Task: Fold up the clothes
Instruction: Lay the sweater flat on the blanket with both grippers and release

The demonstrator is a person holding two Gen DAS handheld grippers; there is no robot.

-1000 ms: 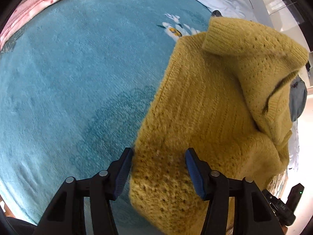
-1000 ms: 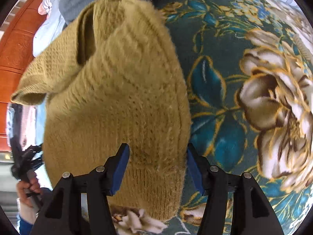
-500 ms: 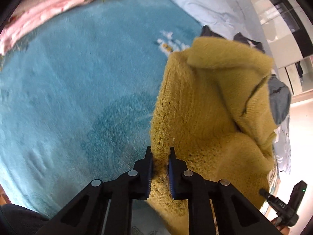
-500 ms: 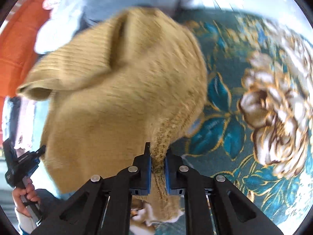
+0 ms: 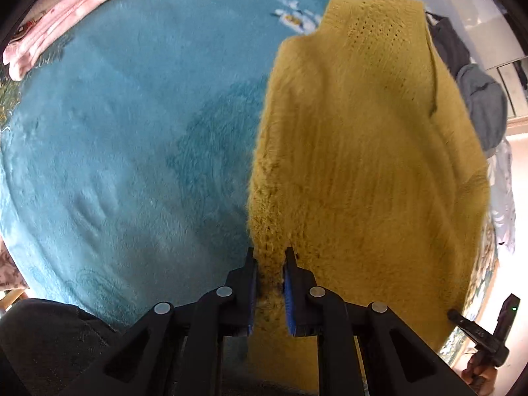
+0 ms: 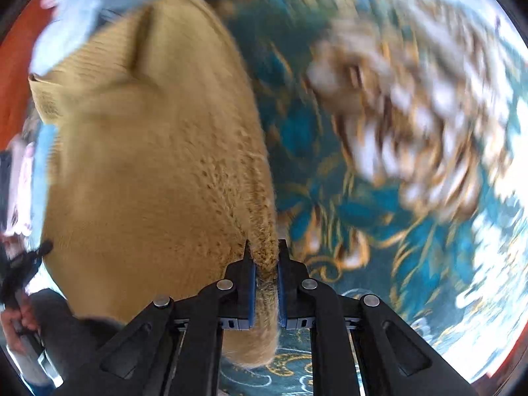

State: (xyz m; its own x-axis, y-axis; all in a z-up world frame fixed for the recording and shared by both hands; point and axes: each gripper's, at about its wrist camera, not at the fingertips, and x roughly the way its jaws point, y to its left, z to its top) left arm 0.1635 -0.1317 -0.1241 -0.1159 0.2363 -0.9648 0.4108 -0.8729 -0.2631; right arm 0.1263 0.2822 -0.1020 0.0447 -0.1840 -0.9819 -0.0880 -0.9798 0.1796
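Left gripper (image 5: 269,264): fingers (image 5: 249,292) nearly closed, pinching the near-left hem corner of the fuzzy mustard-yellow knitted sweater (image 5: 363,165). Knit fills the narrow gap between the blue pads.

Right gripper (image 6: 264,257): fingers (image 6: 251,292) likewise drawn almost together, clamped on the near-right hem corner of the same sweater (image 6: 148,181). A short tuft of hem hangs below the pads.

Position of the garment: the sweater runs away from both grippers, hem nearest, collar end farthest. Its long axis lies along the line the fingers point, so the garment stretches forward from the two grips, not across them. The two grips sit at opposite ends of the hem, with the full width of the body between them. The far end appears to rest on the plush teal blanket with a cream and gold flower print (image 6: 412,198), which covers what looks like a bed; how much of the near part is clear of it cannot be told.

Other items: a folded pink cloth (image 5: 66,16) lies well apart at the far left; grey garments (image 5: 481,99) lie just past the collar end.

Judgement: both corners are equally secured and neither hand is nearer the collar. A lengthwise fold would call for carrying the hem forward toward the far end, both hands level. Uneven travel risks a skewed fold.
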